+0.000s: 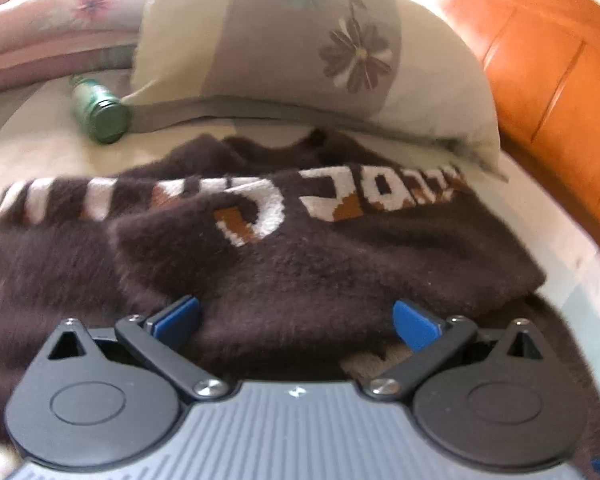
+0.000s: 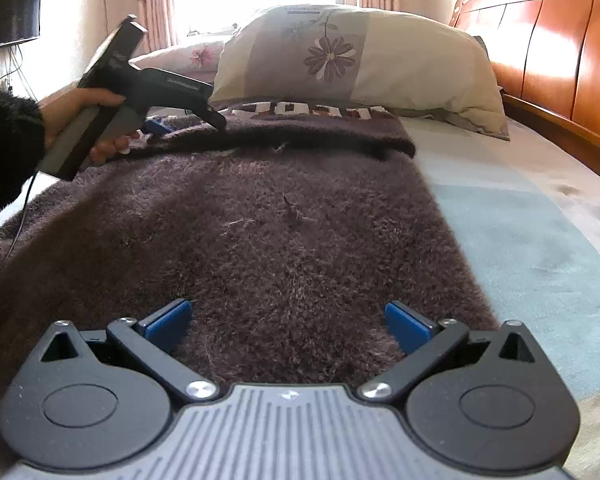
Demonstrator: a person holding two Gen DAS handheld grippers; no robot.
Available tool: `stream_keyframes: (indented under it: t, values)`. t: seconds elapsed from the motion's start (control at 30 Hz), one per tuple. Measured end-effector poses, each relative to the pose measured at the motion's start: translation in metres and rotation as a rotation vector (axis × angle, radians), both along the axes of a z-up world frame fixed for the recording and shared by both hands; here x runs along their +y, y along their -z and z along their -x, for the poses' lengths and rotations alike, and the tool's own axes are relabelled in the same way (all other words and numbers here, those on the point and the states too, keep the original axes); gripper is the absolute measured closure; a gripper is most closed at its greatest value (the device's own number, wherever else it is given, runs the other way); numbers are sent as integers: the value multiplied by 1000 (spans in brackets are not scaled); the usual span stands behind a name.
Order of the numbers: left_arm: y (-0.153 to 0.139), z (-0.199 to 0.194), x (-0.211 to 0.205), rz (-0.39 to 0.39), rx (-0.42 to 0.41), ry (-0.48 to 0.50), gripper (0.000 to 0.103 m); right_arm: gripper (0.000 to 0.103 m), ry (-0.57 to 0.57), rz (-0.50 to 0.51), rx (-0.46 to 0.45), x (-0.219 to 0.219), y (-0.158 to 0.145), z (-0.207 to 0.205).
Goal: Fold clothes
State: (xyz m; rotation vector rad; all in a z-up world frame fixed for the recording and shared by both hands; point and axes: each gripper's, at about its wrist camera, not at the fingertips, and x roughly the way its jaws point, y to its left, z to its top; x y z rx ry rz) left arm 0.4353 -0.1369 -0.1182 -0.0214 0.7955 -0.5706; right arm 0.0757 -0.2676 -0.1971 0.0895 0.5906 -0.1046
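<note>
Fuzzy brown sweater (image 2: 284, 248) folded on bed, both grippers spread

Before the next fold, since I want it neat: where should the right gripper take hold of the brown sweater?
Probably the near right edge of the sweater, coming in low from the bare sheet side. That edge lies flat and clear, one open jaw can slide under it, and the right gripper already hangs just beside it.

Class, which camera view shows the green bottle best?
The left wrist view: the green bottle lies on its side on the bed, just left of the pillow, slightly blurred. The right wrist view does not show it; the left gripper blocks that area.
</note>
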Motion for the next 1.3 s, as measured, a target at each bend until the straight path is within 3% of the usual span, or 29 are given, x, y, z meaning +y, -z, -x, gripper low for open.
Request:
stream_keyframes:
  t: [0.1, 0.23, 0.37, 0.63, 0.8, 0.87, 0.97, 1.07, 1.17, 1.3]
  values:
    - [-7, 39, 9, -2, -49, 26, 1, 0, 3, 6, -13, 1, 2, 0]
    - [7, 73, 26, -52, 20, 29, 1, 0, 10, 14, -22, 2, 3, 0]
    - [10, 112, 50, -80, 14, 17, 1, 0, 19, 16, -22, 4, 3, 0]
    - [10, 193, 87, -46, 32, -13, 1, 0, 60, 22, 14, 9, -2, -4]
    - [10, 220, 93, -56, 21, -30, 1, 0, 38, 44, 101, 10, -20, -10]
    - [9, 223, 92, -79, 23, -8, 1, 0, 14, 101, 71, 5, -35, -9]
    - [8, 222, 90, -92, 35, -9, 1, 0, 44, 186, 38, -24, -61, -24]
    - [7, 221, 87, -102, 46, -15, 1, 0, 130, 169, 38, -80, -78, -58]
    - [4, 219, 84, -101, 51, -20, 1, 0, 218, 111, 95, -138, -78, -105]
    - [-6, 213, 77, -86, 29, 6, 1, 0, 188, 59, 136, -173, -67, -159]
